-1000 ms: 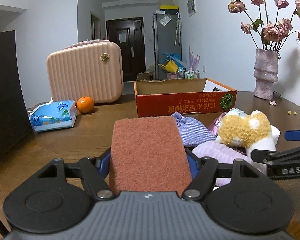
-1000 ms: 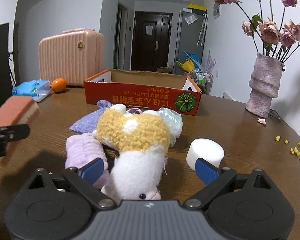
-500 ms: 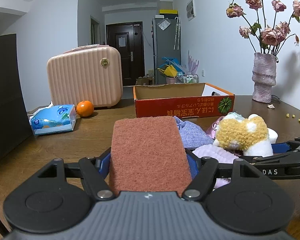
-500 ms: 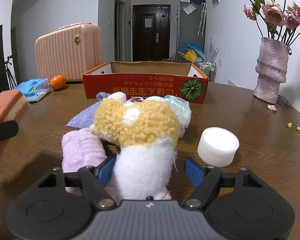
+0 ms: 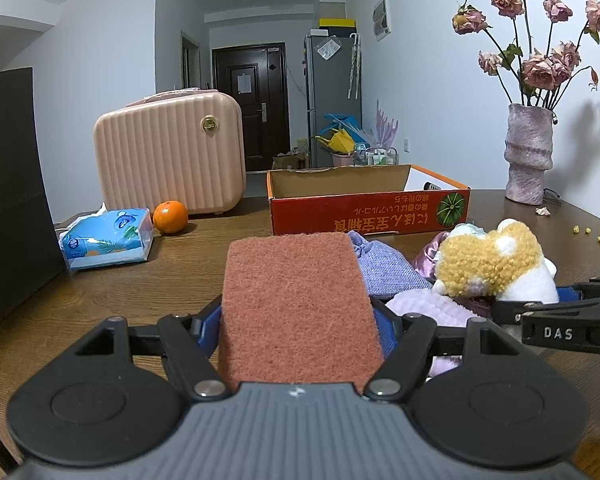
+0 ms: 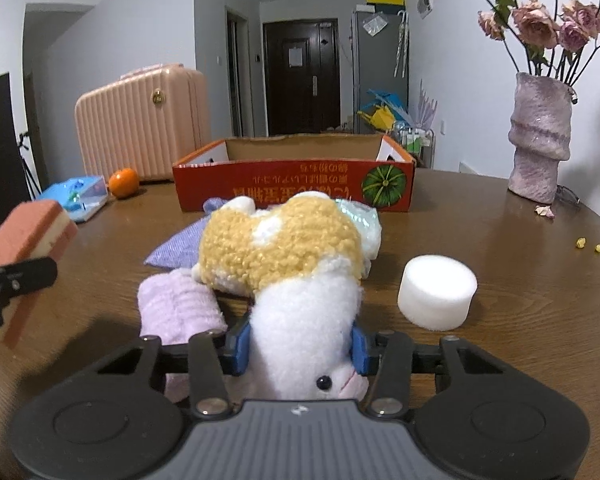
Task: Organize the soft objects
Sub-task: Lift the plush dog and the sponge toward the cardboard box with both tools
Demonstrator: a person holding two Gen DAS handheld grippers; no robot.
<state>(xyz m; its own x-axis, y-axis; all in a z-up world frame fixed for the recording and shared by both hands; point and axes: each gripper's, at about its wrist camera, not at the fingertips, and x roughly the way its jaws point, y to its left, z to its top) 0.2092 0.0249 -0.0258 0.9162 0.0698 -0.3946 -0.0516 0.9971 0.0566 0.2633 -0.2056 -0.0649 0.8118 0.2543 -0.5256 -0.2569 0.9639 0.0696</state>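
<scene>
My left claw point(image 5: 298, 320) grips the rust-red sponge point(image 5: 296, 308) above the table point(image 5: 148, 280). My right claw point(image 6: 300, 344) has just been closing and now squeezes the plush toy's point(image 6: 292, 264) white body. Beyond sits the open red box point(image 6: 296, 184).

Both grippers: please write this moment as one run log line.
left gripper: shut on sponge | right gripper: jaws just closing, pads pressing plush toy | box: behind, open
</scene>
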